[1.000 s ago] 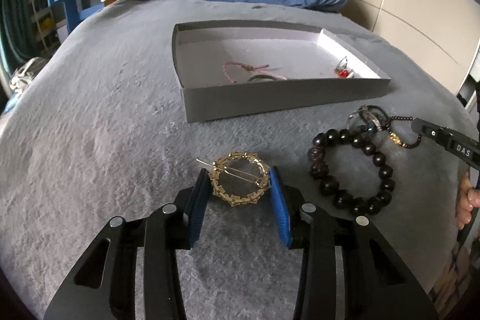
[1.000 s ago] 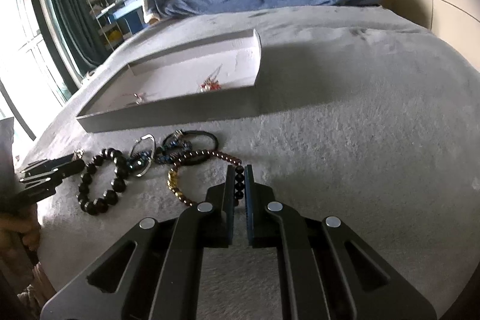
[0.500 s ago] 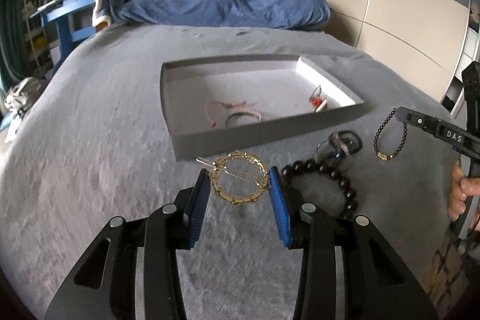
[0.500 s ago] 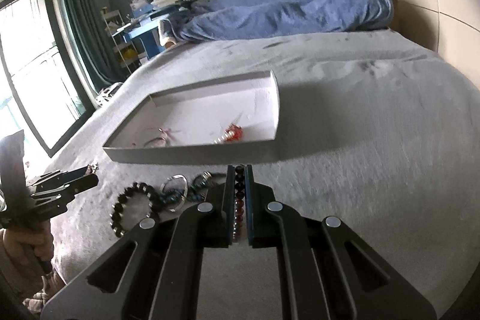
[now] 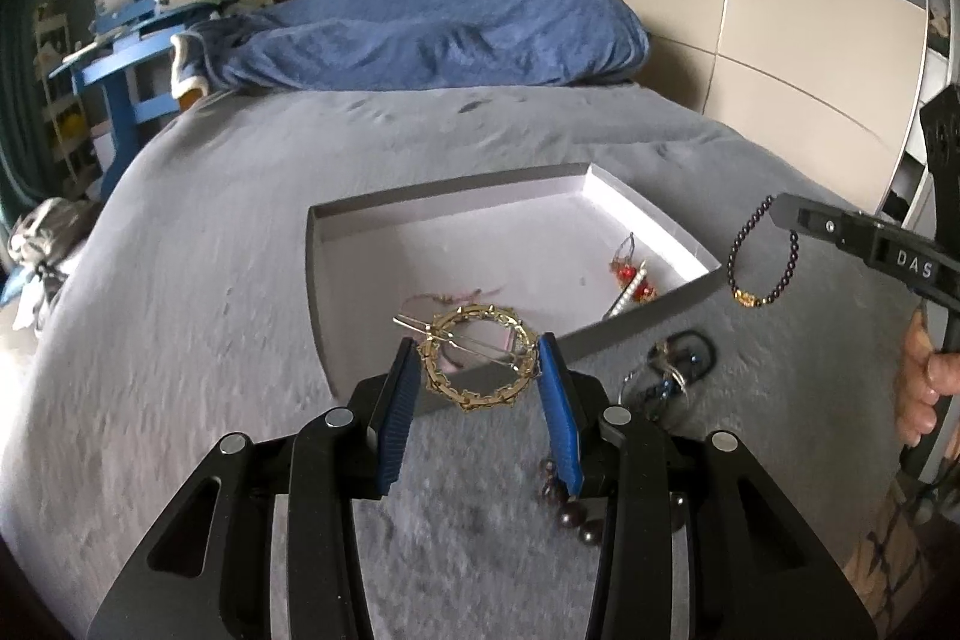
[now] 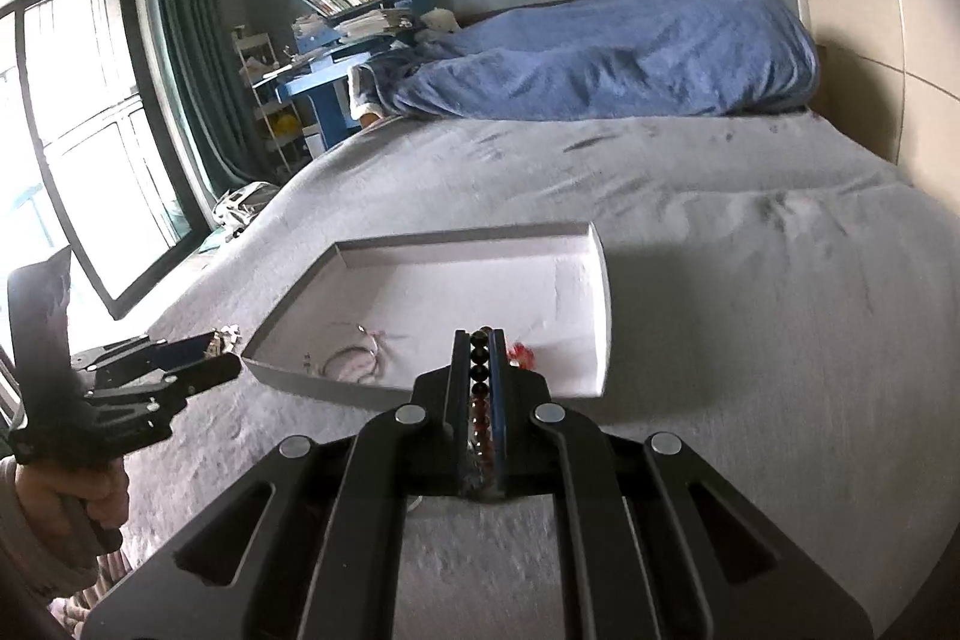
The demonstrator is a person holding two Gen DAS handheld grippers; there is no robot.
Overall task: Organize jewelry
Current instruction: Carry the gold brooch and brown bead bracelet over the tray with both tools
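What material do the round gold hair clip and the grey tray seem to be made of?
Hair clip: probably metal, with a shiny gold finish; a thin pin crosses its ring. Tray: likely cardboard, matte grey outside and pale inside, with thin, straight folded walls.

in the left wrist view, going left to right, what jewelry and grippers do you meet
Gold ring-shaped hair clip clamped in the left gripper → red beaded earrings in the shallow grey box → tangle of dark and silver rings on the grey bedspread → thin dark bead bracelet hanging from the right gripper
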